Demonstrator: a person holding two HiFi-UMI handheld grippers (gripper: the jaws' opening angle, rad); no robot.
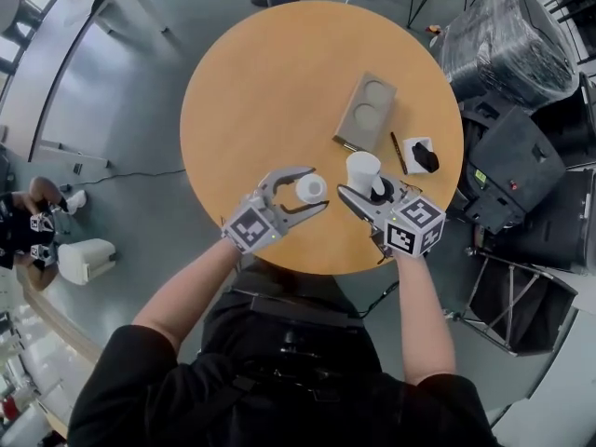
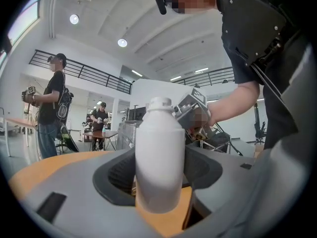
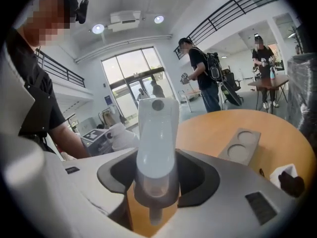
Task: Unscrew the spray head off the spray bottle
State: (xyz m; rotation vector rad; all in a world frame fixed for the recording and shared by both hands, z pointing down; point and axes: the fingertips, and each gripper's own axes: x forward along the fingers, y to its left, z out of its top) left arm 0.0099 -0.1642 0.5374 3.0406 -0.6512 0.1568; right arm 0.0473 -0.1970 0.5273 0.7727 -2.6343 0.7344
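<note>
Head view: left gripper jaws are closed on the bottle, upright over the counter. Right gripper, just right of the bottle, clamps the spray head.

Left gripper view: bottle pinched mid-body, neck bare.

Right gripper view: spray head gripped at its collar, tube hanging free.

Looks unscrewed. Keep the bottle upright and set the head down clear of the bottle.

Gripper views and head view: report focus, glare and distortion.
Left gripper view: the bottle looks soft up close, ceiling lights flare, corners vignette black. Right gripper view: the spray head is soft, the glass doors blow out white. Head view: even light, table sharp, fisheye bending at the margins.
</note>
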